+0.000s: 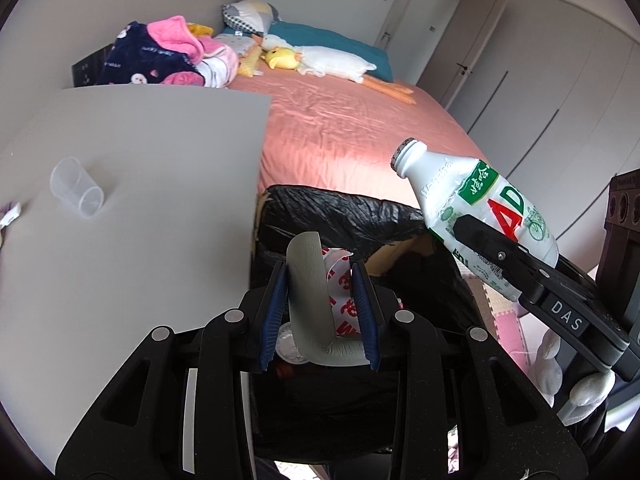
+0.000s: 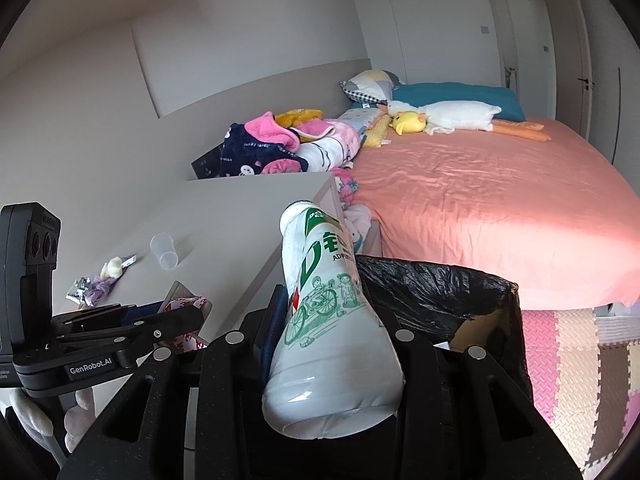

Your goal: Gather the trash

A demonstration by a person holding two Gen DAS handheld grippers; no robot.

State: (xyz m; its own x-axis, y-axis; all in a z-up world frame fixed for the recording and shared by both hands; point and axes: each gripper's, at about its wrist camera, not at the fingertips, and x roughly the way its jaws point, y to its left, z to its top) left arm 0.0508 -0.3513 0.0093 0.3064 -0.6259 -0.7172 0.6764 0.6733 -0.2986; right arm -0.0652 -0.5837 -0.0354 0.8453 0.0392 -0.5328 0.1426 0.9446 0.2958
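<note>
Two hand-held grippers hover over a cardboard bin [image 1: 404, 248] lined with a black bag. The left hand-held gripper [image 1: 320, 304] pinches a curled grey wrapper [image 1: 308, 288] with red print. At three o'clock, the right hand-held gripper [image 2: 328, 320] clamps a white drink bottle [image 2: 332, 344], uncapped and tilted. At nine o'clock, a clear plastic cup [image 1: 78, 188] lies on the grey bench [image 1: 152, 184], beside a pink bed [image 1: 340, 120].

Grey table [image 1: 160, 200] — a clear plastic cup [image 1: 78, 188] on its side, crumpled wrappers [image 2: 94, 286] near its edge.
</note>
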